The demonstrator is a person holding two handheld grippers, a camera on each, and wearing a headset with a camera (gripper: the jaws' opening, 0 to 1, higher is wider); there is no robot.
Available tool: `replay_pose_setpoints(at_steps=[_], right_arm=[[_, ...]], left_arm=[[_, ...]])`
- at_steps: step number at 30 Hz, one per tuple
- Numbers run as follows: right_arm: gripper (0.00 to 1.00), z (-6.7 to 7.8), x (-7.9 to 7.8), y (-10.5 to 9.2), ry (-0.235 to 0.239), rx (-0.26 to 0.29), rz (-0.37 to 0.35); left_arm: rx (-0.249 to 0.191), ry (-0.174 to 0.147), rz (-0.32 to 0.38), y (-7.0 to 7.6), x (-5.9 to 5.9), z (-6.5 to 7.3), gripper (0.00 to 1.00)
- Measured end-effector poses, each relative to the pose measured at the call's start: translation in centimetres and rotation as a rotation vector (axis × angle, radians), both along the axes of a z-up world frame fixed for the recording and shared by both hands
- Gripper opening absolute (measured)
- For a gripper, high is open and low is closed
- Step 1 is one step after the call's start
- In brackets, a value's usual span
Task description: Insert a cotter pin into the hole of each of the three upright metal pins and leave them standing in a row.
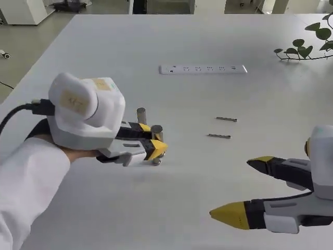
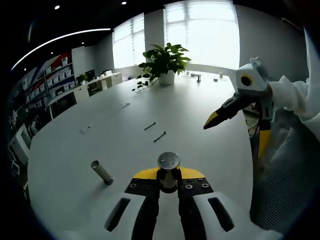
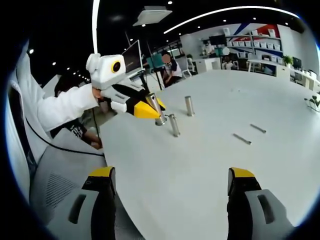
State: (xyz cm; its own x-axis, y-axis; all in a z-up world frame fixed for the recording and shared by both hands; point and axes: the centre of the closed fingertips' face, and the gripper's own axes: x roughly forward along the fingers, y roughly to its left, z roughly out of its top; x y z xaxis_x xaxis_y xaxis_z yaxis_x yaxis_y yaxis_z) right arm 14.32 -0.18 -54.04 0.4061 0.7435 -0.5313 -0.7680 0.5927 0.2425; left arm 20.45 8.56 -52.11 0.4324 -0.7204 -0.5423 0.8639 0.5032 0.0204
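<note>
My left gripper [image 1: 155, 141] is shut on an upright metal pin [image 1: 156, 129] at the table's left; in its own view the pin's round top [image 2: 168, 161] rises between the yellow tips. A second pin [image 1: 141, 115] stands just behind it, also seen at the left as a second pin [image 2: 101, 171]. In the right gripper view three pins stand close together: the gripped pin [image 3: 156, 107], a near pin [image 3: 173, 125] and a far pin [image 3: 189, 106]. Two cotter pins [image 1: 226, 119] [image 1: 219, 136] lie flat mid-table. My right gripper [image 1: 235, 188] hovers open at the lower right, holding nothing.
A white power strip [image 1: 203, 69] lies at the back of the table. A plant's leaves [image 1: 312, 41] reach in at the far right edge. A seated person [image 3: 170, 67] is beyond the table's far side. A mesh chair back [image 2: 285, 170] stands near the table edge.
</note>
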Motion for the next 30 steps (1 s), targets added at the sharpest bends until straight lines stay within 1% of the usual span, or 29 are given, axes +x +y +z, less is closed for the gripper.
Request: replay_pose_setpoints(at_steps=[4,8,12,13,15,17,19,21,28,30], right_arm=[[0.91,-0.2,0.0,-0.1,0.005,0.003,-0.007],[0.91,-0.3,-0.1,-0.3,0.01,-0.001,-0.01],[0.9,-0.5,-0.2,-0.3,0.013,-0.002,-0.01],[0.9,-0.5,-0.2,-0.3,0.014,-0.002,-0.01],[0.9,-0.5,-0.2,-0.3,0.015,-0.003,-0.011],[0.9,-0.6,-0.2,-0.3,0.017,-0.002,-0.013],[0.9,-0.7,-0.2,-0.3,0.021,-0.001,-0.017],[0.9,-0.8,-0.2,-0.4,0.024,-0.004,-0.018],[0.9,-0.9,-0.3,-0.4,0.024,-0.008,-0.019],[0.89,-0.9,-0.2,-0.5,0.02,-0.013,-0.021]], left_arm=[[0.004,0.012,-0.026,-1.5,-0.9,-1.2,0.11],[0.01,0.011,-0.02,-2.5,-1.0,-2.2,0.11],[0.017,0.012,0.002,-2.9,-0.8,-3.0,0.11],[0.016,0.026,0.002,-3.0,-0.9,-3.3,0.11],[0.023,0.034,-0.015,-3.2,-1.3,-3.6,0.11],[0.038,0.026,-0.032,-3.5,-1.5,-4.0,0.11],[0.045,0.026,-0.036,-3.6,-1.8,-4.2,0.11],[0.041,0.037,-0.031,-3.8,-1.9,-4.6,0.11],[0.049,0.047,-0.035,-4.1,-2.6,-5.5,0.11],[0.05,0.044,-0.046,-4.3,-2.8,-5.6,0.11]])
